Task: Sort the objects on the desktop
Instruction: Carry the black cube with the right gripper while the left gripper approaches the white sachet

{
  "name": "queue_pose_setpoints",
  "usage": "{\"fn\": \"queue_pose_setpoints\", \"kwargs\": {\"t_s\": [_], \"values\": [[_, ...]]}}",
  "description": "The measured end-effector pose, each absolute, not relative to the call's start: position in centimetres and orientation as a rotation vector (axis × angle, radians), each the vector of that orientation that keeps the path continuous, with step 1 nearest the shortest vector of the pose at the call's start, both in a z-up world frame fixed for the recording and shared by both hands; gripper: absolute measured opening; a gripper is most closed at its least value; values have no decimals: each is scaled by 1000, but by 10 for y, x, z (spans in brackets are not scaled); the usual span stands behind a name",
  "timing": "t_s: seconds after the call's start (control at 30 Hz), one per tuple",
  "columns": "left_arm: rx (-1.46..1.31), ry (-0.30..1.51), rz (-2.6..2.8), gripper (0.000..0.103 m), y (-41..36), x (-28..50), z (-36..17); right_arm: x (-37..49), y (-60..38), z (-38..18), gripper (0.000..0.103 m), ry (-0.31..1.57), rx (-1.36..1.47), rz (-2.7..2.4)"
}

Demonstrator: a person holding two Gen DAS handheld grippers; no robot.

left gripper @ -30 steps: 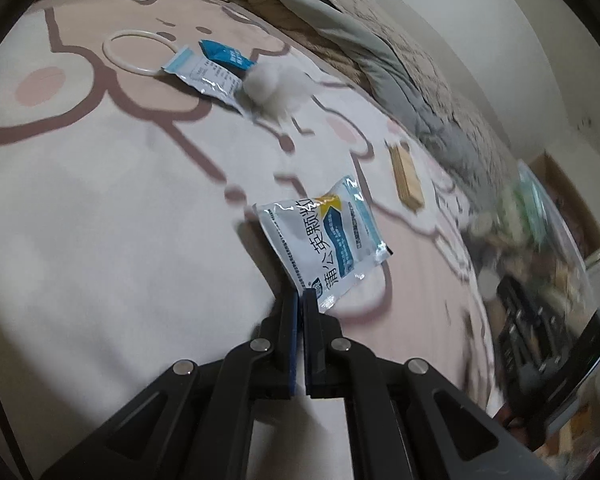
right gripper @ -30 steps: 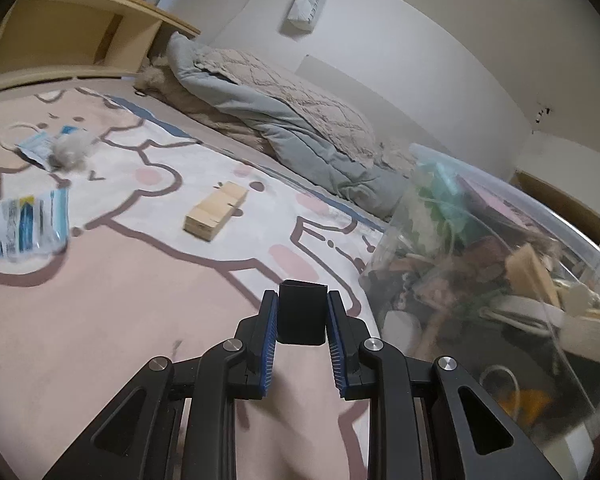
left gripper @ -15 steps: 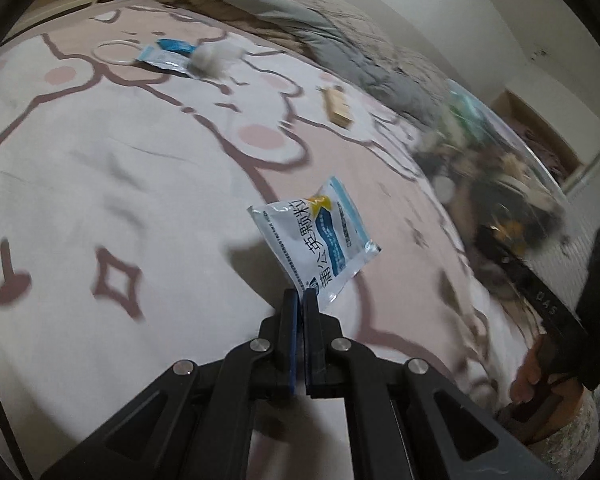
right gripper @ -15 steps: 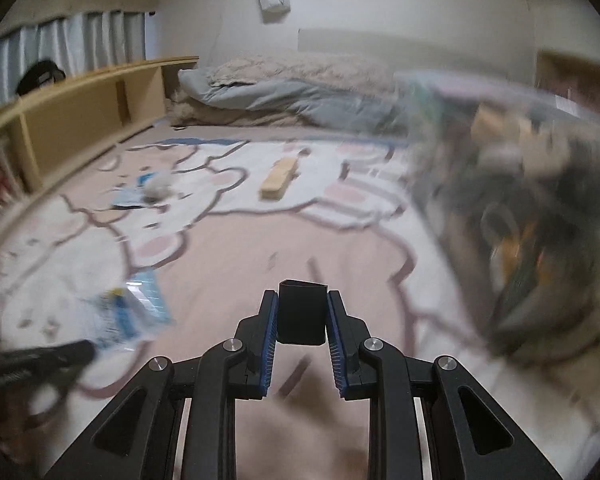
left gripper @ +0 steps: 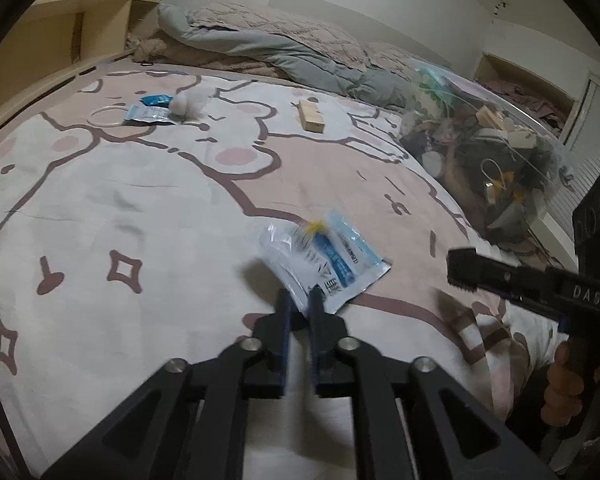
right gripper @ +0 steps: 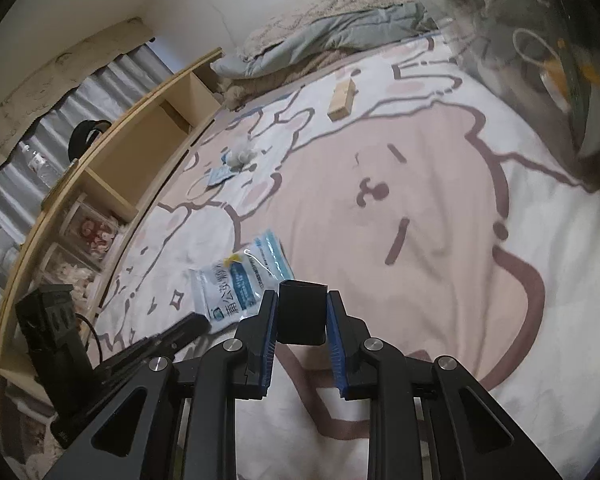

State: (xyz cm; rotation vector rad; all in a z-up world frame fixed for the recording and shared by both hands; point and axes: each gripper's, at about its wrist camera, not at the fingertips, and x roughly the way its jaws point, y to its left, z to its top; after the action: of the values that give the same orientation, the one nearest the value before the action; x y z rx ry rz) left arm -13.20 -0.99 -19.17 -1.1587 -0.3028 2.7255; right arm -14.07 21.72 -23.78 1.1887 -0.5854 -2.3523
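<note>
Left wrist view: white-blue sachet lies on patterned bed cover, corner between blue pads of left hand-held gripper; jaws opening, narrow gap, pads off sachet. Right wrist view: right hand-held gripper clamps small black block, sachet just beyond. Farther off: wooden block, clear bin full of mixed items, white ring, cotton puff.
</note>
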Motion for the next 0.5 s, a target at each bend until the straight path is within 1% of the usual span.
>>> {"fn": "queue_pose_setpoints", "kwargs": {"t_s": [0.07, 0.13, 0.23, 0.33, 0.5], "values": [[-1151, -315, 2751, 38, -14, -131, -191, -142, 215, -241, 24, -574, 1210, -2361], [-1130, -321, 2767, 47, -16, -129, -189, -144, 215, -244, 24, -572, 1232, -2366], [-1092, -293, 2773, 54, -13, -126, -185, -147, 216, -251, 24, -569, 1272, -2365], [-1078, -176, 2813, 65, -3, -123, -185, -150, 216, -261, 24, -586, 1292, -2358], [-1082, -37, 2784, 65, 14, -122, -189, -148, 217, -263, 24, -594, 1262, -2370]]}}
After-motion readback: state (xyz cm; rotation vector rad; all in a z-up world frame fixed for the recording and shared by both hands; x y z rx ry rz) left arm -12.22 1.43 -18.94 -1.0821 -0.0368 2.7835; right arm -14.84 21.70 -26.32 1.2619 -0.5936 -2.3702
